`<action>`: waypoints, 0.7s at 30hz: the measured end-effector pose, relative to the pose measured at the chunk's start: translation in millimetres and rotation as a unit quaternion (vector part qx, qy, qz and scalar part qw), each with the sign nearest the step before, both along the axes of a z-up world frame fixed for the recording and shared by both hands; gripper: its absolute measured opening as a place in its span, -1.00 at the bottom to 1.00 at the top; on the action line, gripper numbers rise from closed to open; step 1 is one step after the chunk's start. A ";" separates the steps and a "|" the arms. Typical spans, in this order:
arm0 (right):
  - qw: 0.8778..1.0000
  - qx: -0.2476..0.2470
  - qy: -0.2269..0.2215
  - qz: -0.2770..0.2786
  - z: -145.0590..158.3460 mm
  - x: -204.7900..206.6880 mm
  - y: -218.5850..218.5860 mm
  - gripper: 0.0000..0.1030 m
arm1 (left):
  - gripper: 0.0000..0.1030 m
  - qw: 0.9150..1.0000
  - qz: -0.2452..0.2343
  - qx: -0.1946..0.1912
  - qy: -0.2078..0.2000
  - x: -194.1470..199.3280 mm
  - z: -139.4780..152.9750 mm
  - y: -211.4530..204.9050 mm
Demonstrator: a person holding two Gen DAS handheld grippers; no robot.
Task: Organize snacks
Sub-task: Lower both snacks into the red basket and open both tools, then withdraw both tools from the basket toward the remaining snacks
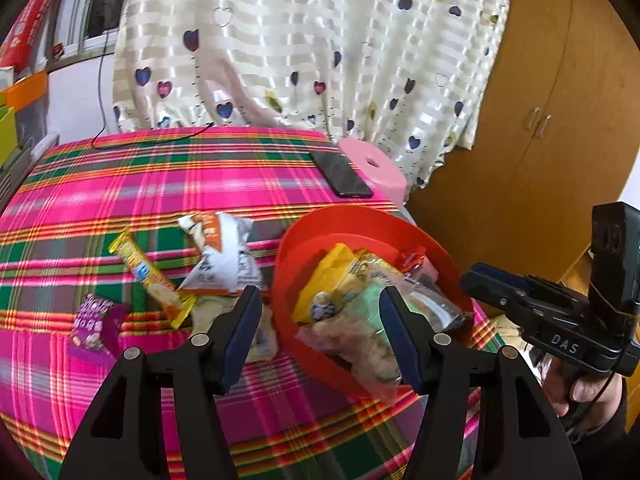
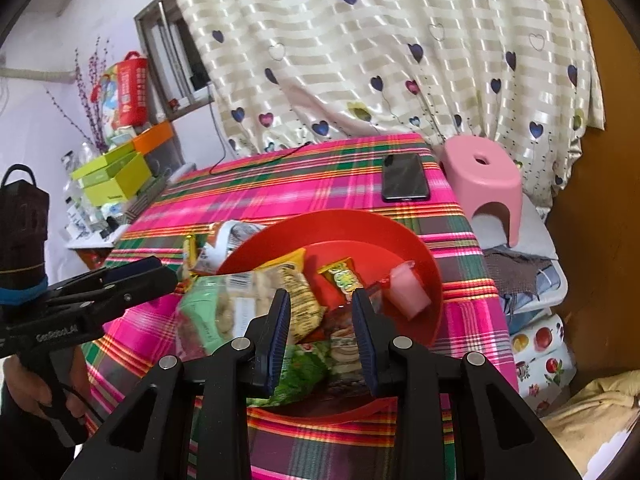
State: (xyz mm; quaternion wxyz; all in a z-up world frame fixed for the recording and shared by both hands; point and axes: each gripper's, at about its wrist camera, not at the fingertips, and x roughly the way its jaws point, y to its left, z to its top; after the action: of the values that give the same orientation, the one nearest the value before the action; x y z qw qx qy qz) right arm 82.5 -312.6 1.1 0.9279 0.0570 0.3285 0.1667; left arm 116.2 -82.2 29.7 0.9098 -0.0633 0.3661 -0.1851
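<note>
A red bowl (image 1: 360, 224) (image 2: 424, 256) on the plaid tablecloth holds several snack packs, among them a clear bag of pale snacks (image 1: 360, 344) (image 2: 236, 304), a yellow pack (image 1: 328, 272) and a pink jelly cup (image 2: 404, 288). Loose on the cloth to its left lie a white-and-orange bag (image 1: 220, 256), a yellow bar (image 1: 148, 276) and a purple packet (image 1: 96, 324). My left gripper (image 1: 320, 320) is open and empty above the bowl's left rim. My right gripper (image 2: 322, 312) is open and empty over the bowl; in the left wrist view it (image 1: 480, 280) hangs to the right.
A black phone (image 1: 344, 176) (image 2: 404, 178) lies at the table's far right corner. A pink stool (image 2: 484, 176) stands beyond it. Green and orange boxes (image 2: 116, 176) crowd a shelf at left. A heart-print curtain hangs behind; a wooden cabinet (image 1: 540, 120) is at right.
</note>
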 end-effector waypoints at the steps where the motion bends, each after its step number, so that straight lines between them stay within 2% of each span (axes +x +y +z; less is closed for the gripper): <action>1: 1.000 0.000 -0.001 0.002 0.4 -1.3 1.6 -0.43 | 0.20 1.000 0.003 0.000 0.002 -1.0 -0.9 2.2; 9: 0.997 -0.027 0.003 0.077 -8.8 -14.1 51.7 -0.50 | 0.20 0.999 0.032 -0.005 0.015 -11.4 -8.3 28.6; 13: 0.994 -0.042 0.002 0.096 -12.7 -13.9 72.4 -0.51 | 0.20 0.999 0.046 -0.008 0.015 -13.9 -7.8 41.8; 16: 0.993 -0.071 0.002 0.093 -18.4 -5.7 82.3 -0.51 | 0.20 0.998 0.054 -0.012 0.015 -14.8 -8.1 49.3; 21: 0.993 -0.086 0.009 0.076 -22.5 5.2 82.6 -0.50 | 0.20 0.998 0.060 -0.013 0.017 -15.2 -9.9 57.3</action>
State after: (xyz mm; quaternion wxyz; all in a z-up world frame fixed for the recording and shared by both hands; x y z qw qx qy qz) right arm 87.6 -229.9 -21.4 0.9109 -0.0466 0.3536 0.2075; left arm 101.0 -24.9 19.8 0.9119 -0.1003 0.3749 -0.1335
